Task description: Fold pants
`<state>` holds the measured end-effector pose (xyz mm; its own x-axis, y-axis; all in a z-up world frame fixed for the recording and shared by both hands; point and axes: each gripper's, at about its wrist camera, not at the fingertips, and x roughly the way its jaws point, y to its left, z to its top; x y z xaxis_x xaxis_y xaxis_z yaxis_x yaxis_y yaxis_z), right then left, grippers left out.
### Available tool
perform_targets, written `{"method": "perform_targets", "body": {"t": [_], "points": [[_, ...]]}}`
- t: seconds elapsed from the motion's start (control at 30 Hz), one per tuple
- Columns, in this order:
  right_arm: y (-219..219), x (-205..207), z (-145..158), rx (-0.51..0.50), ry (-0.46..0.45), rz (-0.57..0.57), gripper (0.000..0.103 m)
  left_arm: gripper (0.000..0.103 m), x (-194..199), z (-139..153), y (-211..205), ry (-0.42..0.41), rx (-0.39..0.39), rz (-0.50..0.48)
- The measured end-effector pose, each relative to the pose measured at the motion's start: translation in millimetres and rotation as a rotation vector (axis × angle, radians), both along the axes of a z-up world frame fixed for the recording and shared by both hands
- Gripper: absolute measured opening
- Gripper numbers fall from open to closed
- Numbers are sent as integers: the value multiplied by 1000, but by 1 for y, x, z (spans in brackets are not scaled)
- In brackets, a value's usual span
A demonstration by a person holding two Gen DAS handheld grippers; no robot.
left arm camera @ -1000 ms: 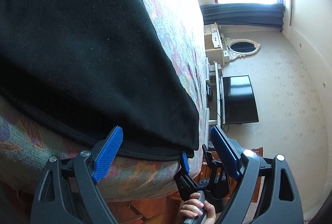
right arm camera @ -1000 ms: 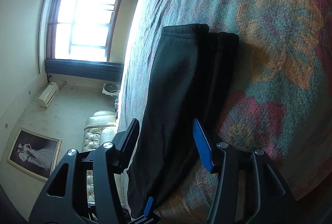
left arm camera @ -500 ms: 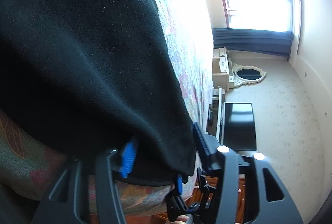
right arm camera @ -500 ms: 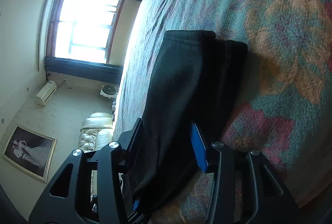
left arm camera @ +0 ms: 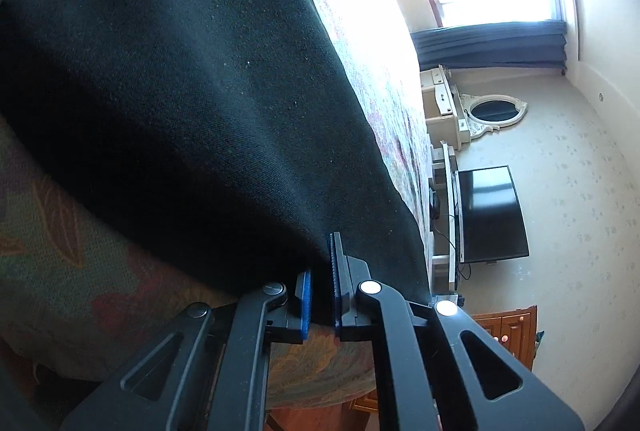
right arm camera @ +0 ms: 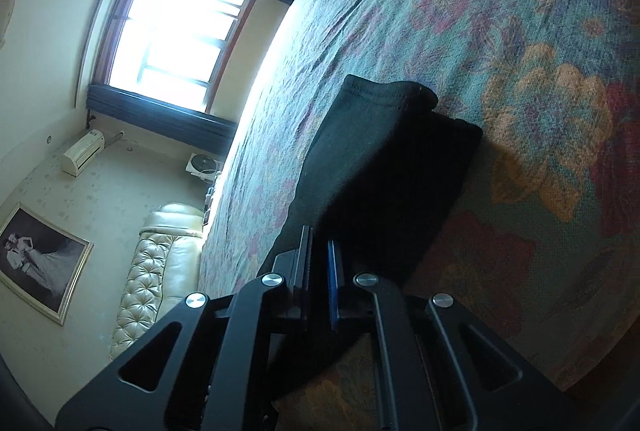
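The left gripper [left arm camera: 320,291] is clenched on the near edge of the black pants [left arm camera: 180,91], its blue-padded fingers [left arm camera: 306,291] pinching a fold of dark fabric between them. From that grip the cloth spreads upward and to the left, filling most of the left wrist view and lying across a bed [left arm camera: 80,271] covered in a floral spread. Past the edge of the bed stand a flat-screen television [left arm camera: 490,215], an oval mirror in a white ornate frame [left arm camera: 496,109], a wooden cabinet [left arm camera: 508,331], and a bright window with dark curtains [left arm camera: 490,43].

The right gripper [right arm camera: 318,271] is likewise clamped on the pants [right arm camera: 380,171], jaws drawn close with black cloth caught between the pads. Ahead of it the garment lies in a long, narrow doubled strip on the bed [right arm camera: 520,51], one layer stacked slightly offset over the other, the stitched hem at the far end. The teal, pink and orange flowers of the spread surround it on both sides. Beyond the bed are a cream tufted sofa [right arm camera: 156,271], a framed black-and-white portrait [right arm camera: 38,263], a wall-mounted air conditioner [right arm camera: 82,153] and a sunlit window [right arm camera: 176,39].
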<state>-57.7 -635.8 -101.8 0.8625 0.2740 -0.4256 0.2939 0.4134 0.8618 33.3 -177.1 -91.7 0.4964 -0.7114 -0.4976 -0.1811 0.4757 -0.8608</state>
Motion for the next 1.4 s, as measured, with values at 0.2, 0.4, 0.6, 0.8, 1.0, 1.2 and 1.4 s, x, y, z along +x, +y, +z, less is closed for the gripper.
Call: {"method": "perform_targets", "body": {"t": [0.2,0.4,0.6,0.8,1.0,1.2,1.4], "points": [[-11,-13,-40,79,70,-19,6,8,0,-6,0,16,3,-14],[-11,-15,-40,57,70,-16,6,10,0,-4,-2,14,2,-28],[-17,-23,-42,94,68,-16,7,11,-3,11,18,7,7,-57],[2,-32,-38,208,54,35,19,17,-13,29,75,-75,85,8],[94,3,-48,352,84,319,27,39,-4,23,99,-93,102,69],[153,34,-66,433,134,404,28,39,-3,16,94,-85,71,59],[169,44,-49,277,135,432,6,39,-5,13,98,-91,55,36]]}}
